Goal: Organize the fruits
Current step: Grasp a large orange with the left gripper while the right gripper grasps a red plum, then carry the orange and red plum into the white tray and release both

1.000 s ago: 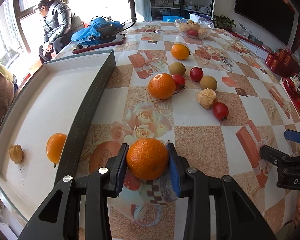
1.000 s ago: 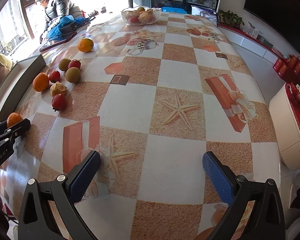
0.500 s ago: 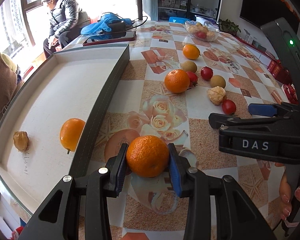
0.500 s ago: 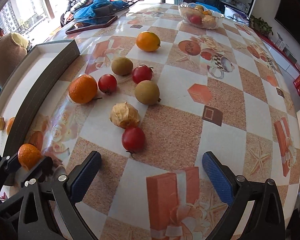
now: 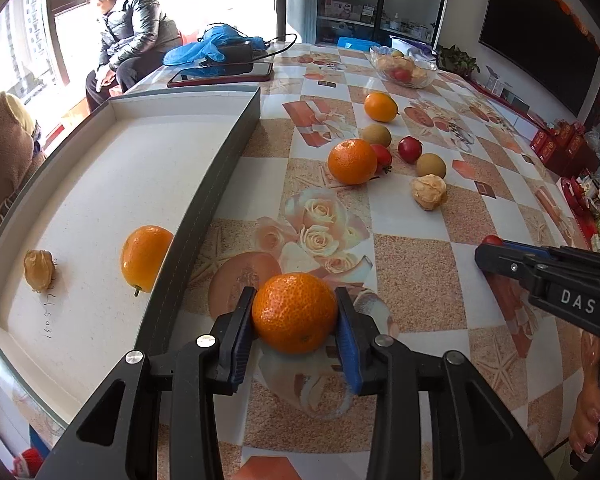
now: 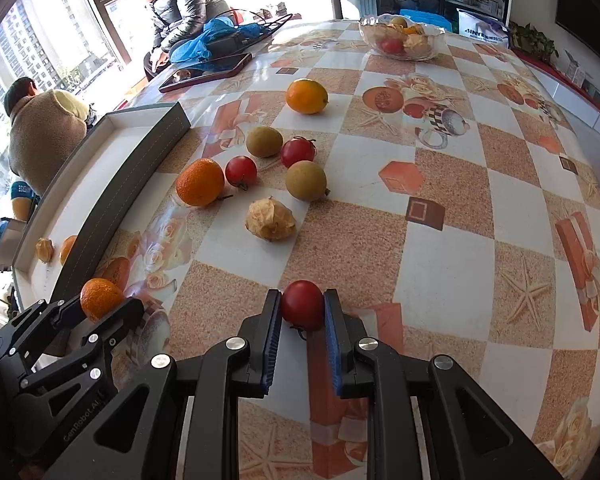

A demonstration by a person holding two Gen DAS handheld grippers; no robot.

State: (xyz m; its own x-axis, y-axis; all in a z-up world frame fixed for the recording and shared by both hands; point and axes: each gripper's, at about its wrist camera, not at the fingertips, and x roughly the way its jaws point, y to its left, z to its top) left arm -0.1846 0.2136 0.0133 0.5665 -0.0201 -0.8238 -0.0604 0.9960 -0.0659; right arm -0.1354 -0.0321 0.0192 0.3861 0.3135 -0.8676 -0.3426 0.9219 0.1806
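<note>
Right wrist view: the right gripper (image 6: 302, 312) has just been closing and its blue pads now press both sides of a small red tomato (image 6: 302, 309) on the patterned tablecloth (image 6: 440, 208). Left wrist view: the left gripper (image 5: 296, 316), partly closed, clamps a mandarin (image 5: 294, 312) just beside the dark wall of a shallow tray (image 5: 204, 216), which already holds an orange (image 5: 144, 258) and a papery husked fruit (image 5: 39, 270). More fruit lies loose farther along the table. To do this well, lift each fruit clear of the tray wall before crossing it, keep pressure gentle on the soft tomato, and set each fruit down beside, not on, the others.
</note>
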